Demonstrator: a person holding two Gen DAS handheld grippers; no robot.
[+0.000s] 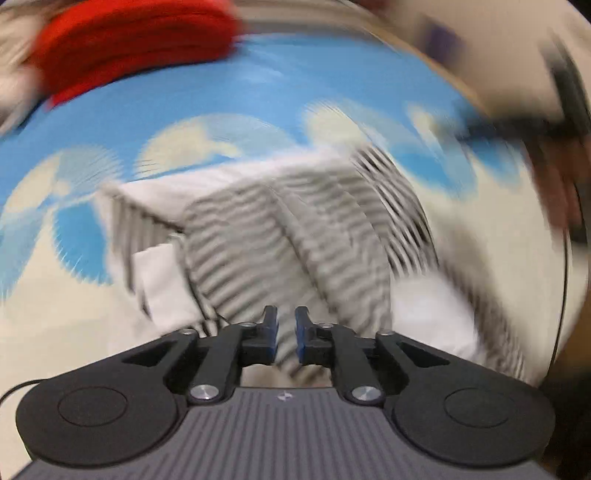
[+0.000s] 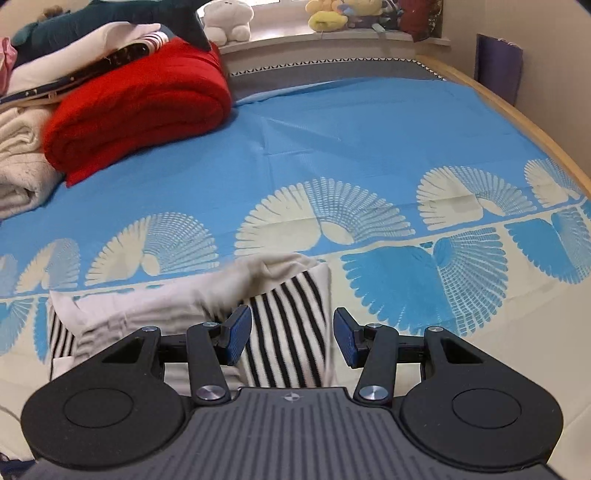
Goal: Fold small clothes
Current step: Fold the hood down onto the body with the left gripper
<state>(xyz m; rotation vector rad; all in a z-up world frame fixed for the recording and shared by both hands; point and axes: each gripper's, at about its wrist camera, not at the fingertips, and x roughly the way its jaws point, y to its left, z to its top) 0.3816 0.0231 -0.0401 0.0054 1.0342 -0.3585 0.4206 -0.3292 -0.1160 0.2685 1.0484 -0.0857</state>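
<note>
A small black-and-white striped garment [image 1: 295, 229] lies partly folded on the blue and cream bedspread [image 1: 258, 85]. The left wrist view is motion-blurred. My left gripper [image 1: 286, 332] hovers over the garment's near edge, its jaws a narrow gap apart with striped cloth showing between them; a grip cannot be told. In the right wrist view the same garment [image 2: 284, 332] lies just ahead, its white inside turned up on the left. My right gripper [image 2: 291, 336] is open, its blue pads [image 2: 236, 334] on either side of the striped part, holding nothing.
A folded red blanket [image 2: 140, 107] lies at the far left of the bedspread [image 2: 369, 129], beside a pile of white and dark laundry [image 2: 26, 162]. Plush toys [image 2: 229, 18] sit on the sill behind. The bed's wooden edge [image 2: 517, 114] runs along the right.
</note>
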